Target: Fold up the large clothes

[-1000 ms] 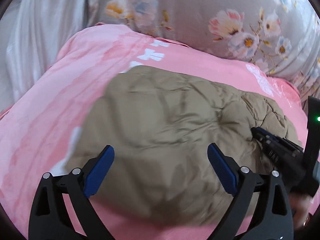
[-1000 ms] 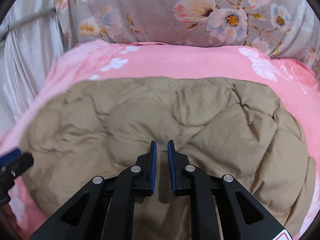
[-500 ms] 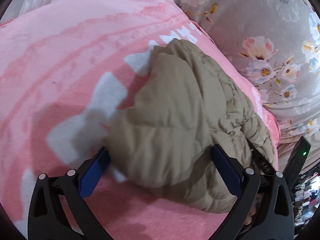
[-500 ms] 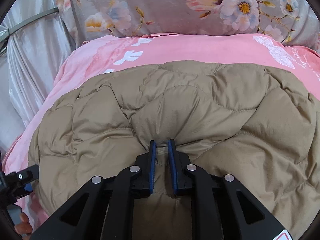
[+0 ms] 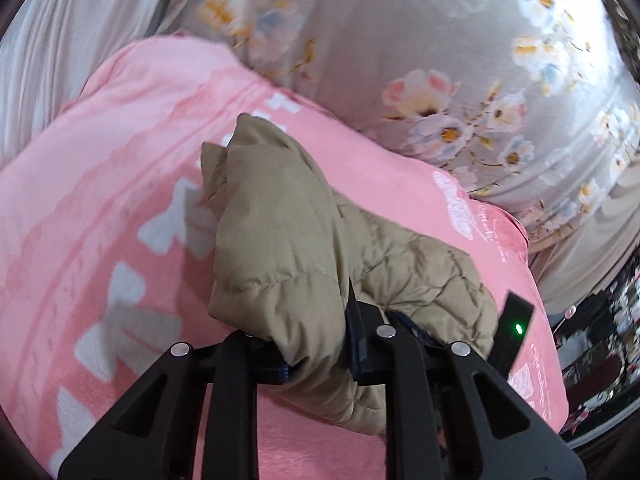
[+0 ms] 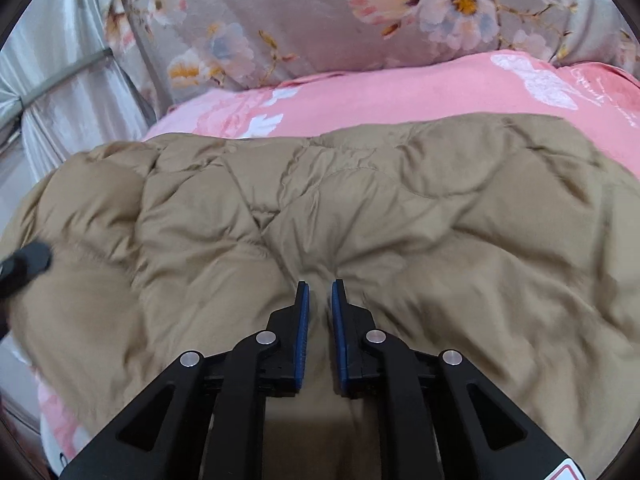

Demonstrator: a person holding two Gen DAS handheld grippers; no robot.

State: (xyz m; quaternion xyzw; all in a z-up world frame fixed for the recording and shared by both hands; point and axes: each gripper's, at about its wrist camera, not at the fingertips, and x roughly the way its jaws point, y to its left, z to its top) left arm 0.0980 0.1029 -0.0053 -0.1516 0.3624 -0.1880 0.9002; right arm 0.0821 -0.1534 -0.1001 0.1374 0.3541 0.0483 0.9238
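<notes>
- Your left gripper (image 5: pixel 316 344) is closing on a bunched edge of the tan quilted coat (image 6: pixel 320 216), which lies on the pink blanket (image 5: pixel 100 184).
- Your right gripper (image 6: pixel 320 320) pinches its near hem, jaws closing.
- Next, probably carry both edges across, evenly.

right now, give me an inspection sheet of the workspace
surface: pink blanket with white patterns, spread over a bed.
job's things: tan quilted jacket lying on the blanket, one end bunched and lifted.
clutter: nothing seen.
grippers: left tongs closing on the jacket's bunched end; right tongs pinching a fold of the jacket.
cables: nothing seen.
surroundings: grey floral bedding behind the blanket, silvery curtain at the left.
</notes>
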